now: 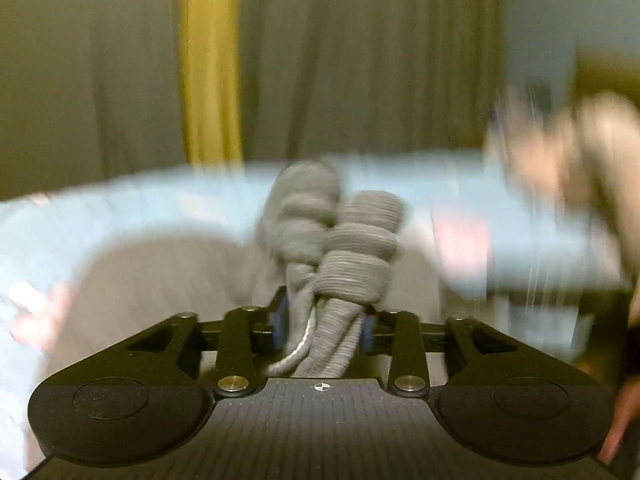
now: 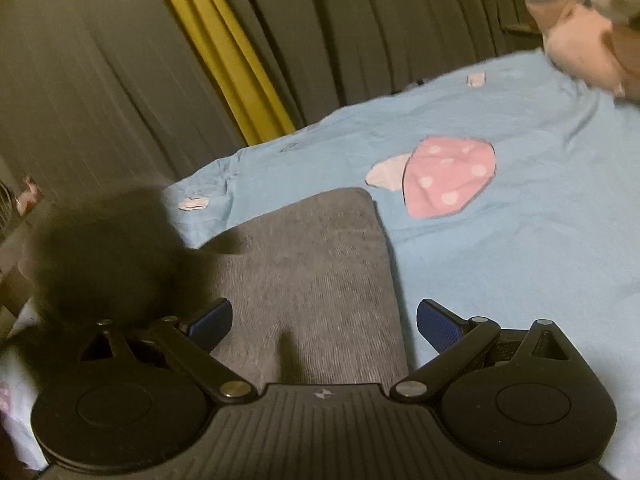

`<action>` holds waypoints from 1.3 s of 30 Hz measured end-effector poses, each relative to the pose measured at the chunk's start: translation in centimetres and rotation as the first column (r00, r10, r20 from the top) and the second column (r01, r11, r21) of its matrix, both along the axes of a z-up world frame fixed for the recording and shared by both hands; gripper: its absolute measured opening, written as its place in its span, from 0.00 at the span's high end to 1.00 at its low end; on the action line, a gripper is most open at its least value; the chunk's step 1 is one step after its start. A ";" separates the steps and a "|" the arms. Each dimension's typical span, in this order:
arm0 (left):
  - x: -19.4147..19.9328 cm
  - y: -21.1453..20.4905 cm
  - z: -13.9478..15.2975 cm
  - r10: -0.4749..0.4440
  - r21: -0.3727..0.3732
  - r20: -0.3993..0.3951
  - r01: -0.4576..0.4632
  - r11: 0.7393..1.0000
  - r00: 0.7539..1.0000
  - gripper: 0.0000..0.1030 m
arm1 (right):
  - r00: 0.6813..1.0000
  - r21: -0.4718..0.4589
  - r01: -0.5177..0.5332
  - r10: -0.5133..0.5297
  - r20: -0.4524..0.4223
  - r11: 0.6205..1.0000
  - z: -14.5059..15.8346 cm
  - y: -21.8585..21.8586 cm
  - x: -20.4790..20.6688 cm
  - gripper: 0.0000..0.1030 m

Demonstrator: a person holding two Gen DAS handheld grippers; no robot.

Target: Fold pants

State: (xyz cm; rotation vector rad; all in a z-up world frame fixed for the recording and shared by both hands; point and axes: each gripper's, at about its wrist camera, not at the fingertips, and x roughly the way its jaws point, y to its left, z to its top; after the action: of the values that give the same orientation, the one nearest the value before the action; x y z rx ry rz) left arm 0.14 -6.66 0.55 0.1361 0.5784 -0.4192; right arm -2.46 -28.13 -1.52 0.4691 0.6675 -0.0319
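The left gripper (image 1: 323, 320) clamps a bunched gray waistband of the pants (image 1: 340, 240), drawstring (image 1: 298, 350) dangling. The right gripper (image 2: 324, 328) hangs wide, gripping nothing, over the flat gray pants (image 2: 304, 264); beyond lies the blue bedsheet (image 2: 520, 240).

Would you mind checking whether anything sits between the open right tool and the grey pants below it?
Nothing visible does. The right tool is open directly over the flat grey pants, with only fabric between its pads. The pink dotted patch on the blue sheet lies off to the side. The left tool is shut on bunched pants.
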 end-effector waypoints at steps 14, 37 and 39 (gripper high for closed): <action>-3.7 14.0 4.2 0.578 -0.300 0.010 -0.549 0.780 0.816 0.02 | 0.995 0.441 -0.082 0.101 -0.021 0.894 -0.1 -1.7 1.6 0.04; -1.2 21.5 -0.9 0.637 -0.353 -0.442 -0.775 0.524 0.632 0.03 | 0.937 0.560 -0.169 0.308 -0.162 0.811 -3.1 2.7 9.0 0.42; -1.0 21.2 -0.9 0.635 -0.339 -0.441 -0.773 0.536 0.634 0.03 | 0.937 0.559 -0.144 0.294 -0.188 0.817 -2.9 3.1 9.0 0.58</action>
State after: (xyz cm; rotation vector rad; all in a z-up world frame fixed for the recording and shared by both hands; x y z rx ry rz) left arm -0.90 14.56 -0.36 -0.6813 0.7183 0.2510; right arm 6.54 -25.07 -4.39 0.9409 1.0018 0.3309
